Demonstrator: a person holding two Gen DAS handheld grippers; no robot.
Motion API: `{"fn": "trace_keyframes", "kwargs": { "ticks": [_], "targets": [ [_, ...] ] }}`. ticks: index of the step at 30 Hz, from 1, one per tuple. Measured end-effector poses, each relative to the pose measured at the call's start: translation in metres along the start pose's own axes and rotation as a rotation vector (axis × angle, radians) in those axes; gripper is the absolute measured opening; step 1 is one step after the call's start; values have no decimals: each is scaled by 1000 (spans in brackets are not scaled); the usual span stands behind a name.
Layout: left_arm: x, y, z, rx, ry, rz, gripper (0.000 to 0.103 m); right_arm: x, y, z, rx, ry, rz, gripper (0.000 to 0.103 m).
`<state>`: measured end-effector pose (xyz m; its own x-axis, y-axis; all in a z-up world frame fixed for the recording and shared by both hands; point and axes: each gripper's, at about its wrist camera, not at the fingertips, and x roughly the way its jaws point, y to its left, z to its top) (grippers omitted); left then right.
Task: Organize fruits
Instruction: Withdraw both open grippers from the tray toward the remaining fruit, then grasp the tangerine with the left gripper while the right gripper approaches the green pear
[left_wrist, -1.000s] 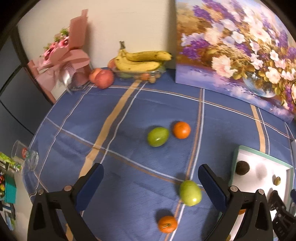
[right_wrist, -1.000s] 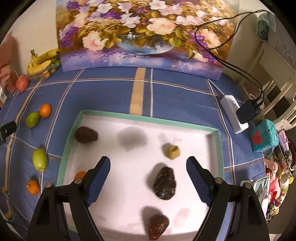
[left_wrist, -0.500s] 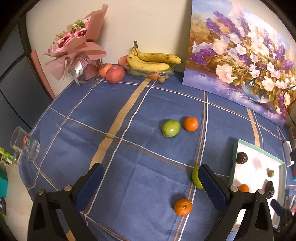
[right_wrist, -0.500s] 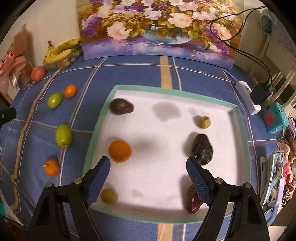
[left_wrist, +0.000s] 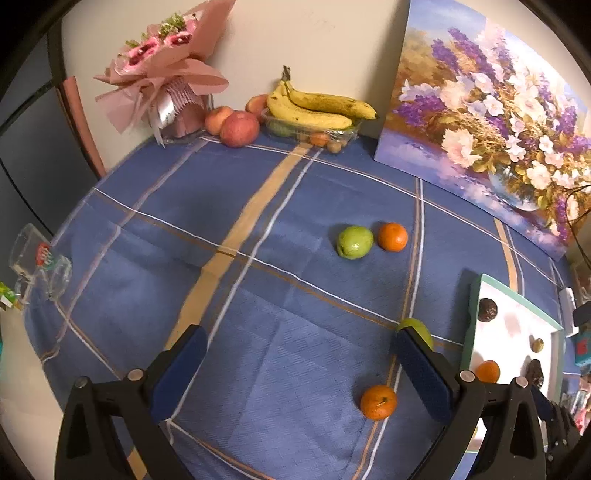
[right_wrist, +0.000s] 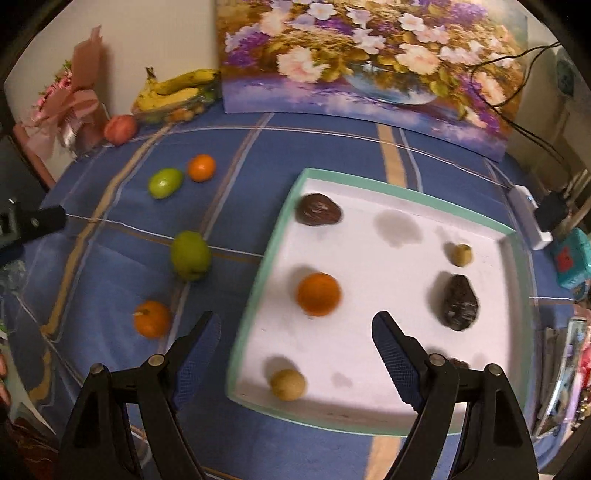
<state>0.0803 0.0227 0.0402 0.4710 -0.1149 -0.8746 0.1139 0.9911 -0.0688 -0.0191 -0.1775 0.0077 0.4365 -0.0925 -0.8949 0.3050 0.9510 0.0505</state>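
White green-rimmed tray (right_wrist: 273, 236): round orange fruit (right_wrist: 318, 294) at 9 o'clock, dark wrinkled fruits, small yellowish fruits.
Left tongs (left_wrist: 301, 363): spread, empty.
Right tongs (right_wrist: 295, 341): spread, empty.

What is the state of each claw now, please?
Left claw: open, holding nothing.
Right claw: open, holding nothing.

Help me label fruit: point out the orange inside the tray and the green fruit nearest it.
orange (right_wrist: 318, 294), right wrist view, centre of its skin.
green fruit (right_wrist: 190, 255), right wrist view, middle of its body.
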Motion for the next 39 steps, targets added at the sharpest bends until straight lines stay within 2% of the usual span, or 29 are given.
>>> {"fn": "trace_keyframes", "kwargs": {
  "ticks": [5, 10, 16, 18, 20, 27, 29, 34, 39],
  "targets": [
    [19, -2, -6, 25, 68, -11, 103, 6, -3, 6, 61, -8, 44, 85],
    [36, -5, -16, 11, 160, -63, 103, 12, -12, 5, 100, 26, 29, 85],
    [44, -22, -26, 36, 212, -121, 101, 13, -22, 0, 115, 47, 16, 85],
    [47, -28, -29, 57, 226, -129, 97, 12, -26, -1, 124, 47, 14, 85],
    [49, -36, -32, 77, 239, -145, 85, 11, -30, -1, 134, 46, 15, 85],
    [58, -57, -43, 142, 278, -156, 66, 11, -33, -2, 139, 49, 13, 85],
    [61, -59, -43, 144, 291, -157, 53, 11, -34, -2, 142, 48, 14, 85],
    [72, -60, -48, 143, 322, -157, 46, 11, -33, -2, 138, 50, 16, 85],
    [74, -59, -48, 134, 317, -163, 46, 10, -33, -1, 138, 50, 17, 85]
  ]
}}
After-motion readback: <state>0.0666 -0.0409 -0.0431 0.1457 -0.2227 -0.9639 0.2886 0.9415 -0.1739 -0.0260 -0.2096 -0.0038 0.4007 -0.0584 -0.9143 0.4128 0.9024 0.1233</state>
